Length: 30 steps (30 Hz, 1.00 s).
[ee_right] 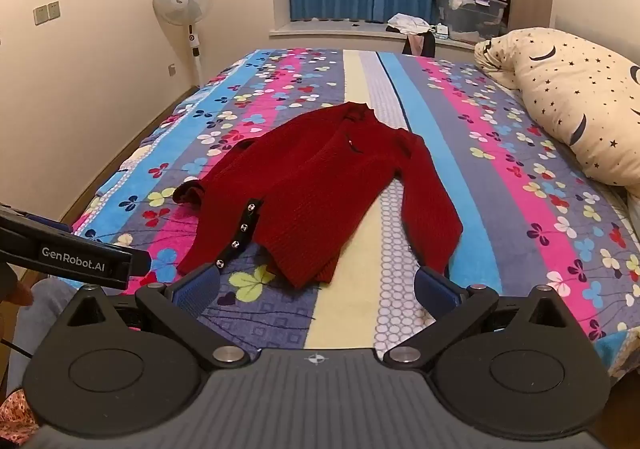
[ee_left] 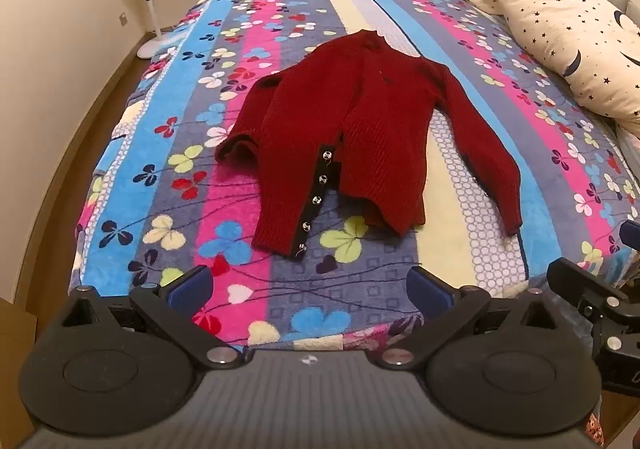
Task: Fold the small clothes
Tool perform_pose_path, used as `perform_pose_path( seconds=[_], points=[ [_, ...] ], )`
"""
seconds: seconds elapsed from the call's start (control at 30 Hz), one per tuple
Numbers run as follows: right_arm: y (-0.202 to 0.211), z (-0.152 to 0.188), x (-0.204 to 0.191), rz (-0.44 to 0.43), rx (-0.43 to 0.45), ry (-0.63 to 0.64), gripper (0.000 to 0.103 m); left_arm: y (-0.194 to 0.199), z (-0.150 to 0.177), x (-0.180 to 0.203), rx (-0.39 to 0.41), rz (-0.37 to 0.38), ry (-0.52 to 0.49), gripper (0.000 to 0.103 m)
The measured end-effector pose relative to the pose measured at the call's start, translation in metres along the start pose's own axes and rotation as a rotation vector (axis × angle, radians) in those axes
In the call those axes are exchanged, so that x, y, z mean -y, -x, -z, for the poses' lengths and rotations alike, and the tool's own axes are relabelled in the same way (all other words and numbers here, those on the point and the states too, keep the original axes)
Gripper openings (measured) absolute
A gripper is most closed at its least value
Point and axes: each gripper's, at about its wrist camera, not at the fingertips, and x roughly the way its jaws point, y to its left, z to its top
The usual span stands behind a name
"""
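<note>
Both grippers, left gripper [ee_left: 310, 287] and right gripper [ee_right: 316, 291], hang spread wide and empty over the near edge of the striped floral bed [ee_left: 452, 177]. Farther in, mid-bed, a red knitted button-front cardigan [ee_left: 360, 121] lies spread flat.

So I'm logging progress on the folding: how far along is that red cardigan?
Done: nothing folded. The red cardigan is only laid out on the striped blanket, one sleeve stretched out, the other bunched.
In hand: nothing. The left tool and right tool are both open and short of the cardigan.
Left: every fold, sleeves then body.
</note>
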Motion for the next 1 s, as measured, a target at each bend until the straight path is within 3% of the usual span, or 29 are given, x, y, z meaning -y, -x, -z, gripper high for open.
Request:
perform_pose_path(
  seconds=[1.0],
  points=[
    [-0.0022, 0.0026, 0.0016, 0.007, -0.008, -0.008, 0.102, -0.003, -0.0045, 0.001, -0.001, -0.008, -0.009, 0.103]
  ],
)
